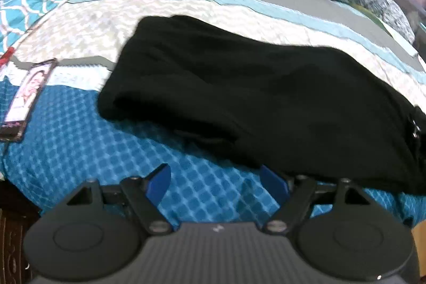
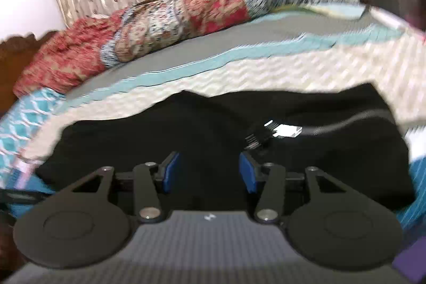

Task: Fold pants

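In the left wrist view, my left gripper (image 1: 214, 177) stands wide open and holds nothing, over the blue checkered bedspread (image 1: 80, 140), just beside the near edge of the black pants (image 1: 239, 97), which lie folded on the bed. A phone (image 1: 25, 100) lies near; a careless sweep could push it. In the right wrist view, my right gripper (image 2: 210, 169) is half open with nothing pinched, above the pants (image 2: 332, 156). I judge it could catch the tag (image 2: 289, 130) and spoil the fold.

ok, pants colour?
Plain black pants, no visible pattern. Clearest in the left wrist view, lying on the bedspread.
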A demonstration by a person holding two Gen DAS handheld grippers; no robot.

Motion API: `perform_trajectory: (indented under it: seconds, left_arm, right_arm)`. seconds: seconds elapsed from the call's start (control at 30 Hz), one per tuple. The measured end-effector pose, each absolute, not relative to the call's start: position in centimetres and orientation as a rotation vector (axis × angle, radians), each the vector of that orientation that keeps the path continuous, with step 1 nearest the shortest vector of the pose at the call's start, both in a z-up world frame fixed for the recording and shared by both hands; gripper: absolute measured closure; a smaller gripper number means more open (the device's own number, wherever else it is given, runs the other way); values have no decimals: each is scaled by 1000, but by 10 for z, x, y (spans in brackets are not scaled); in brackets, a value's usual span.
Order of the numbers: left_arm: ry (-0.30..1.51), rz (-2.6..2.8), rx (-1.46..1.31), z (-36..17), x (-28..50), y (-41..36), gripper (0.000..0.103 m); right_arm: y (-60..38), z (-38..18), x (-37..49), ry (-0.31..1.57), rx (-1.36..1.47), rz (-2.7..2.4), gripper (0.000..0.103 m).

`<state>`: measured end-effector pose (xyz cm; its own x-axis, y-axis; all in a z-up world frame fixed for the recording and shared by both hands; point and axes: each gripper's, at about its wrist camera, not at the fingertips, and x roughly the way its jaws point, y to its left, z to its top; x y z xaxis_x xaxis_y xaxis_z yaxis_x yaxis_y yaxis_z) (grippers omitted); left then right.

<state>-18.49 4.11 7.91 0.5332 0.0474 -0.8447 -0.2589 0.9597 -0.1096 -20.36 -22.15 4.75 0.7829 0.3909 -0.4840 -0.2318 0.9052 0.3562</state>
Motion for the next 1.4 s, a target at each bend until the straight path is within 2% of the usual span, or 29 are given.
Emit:
perform_trajectory:
  seconds: [0.47, 0.67, 1.07, 1.17, 1.4]
  left_arm:
    - [1009, 171, -191, 59, -192, 31, 22]
    - [1004, 182, -162, 56, -195, 22, 11]
    - [1020, 205, -115, 61, -195, 13, 7]
    - [979, 224, -71, 72, -200, 4, 0]
    - [907, 255, 7, 101, -208, -14, 0]
  right_arm:
    - [-166, 13, -204, 816, 428, 315, 51]
    - [-167, 6, -203, 874, 449, 297, 51]
    - [-166, 12, -213, 843, 417, 307, 47]
    - [-171, 20, -220, 819, 420, 324, 45]
    - [-184, 35, -242, 776, 456, 359, 43]
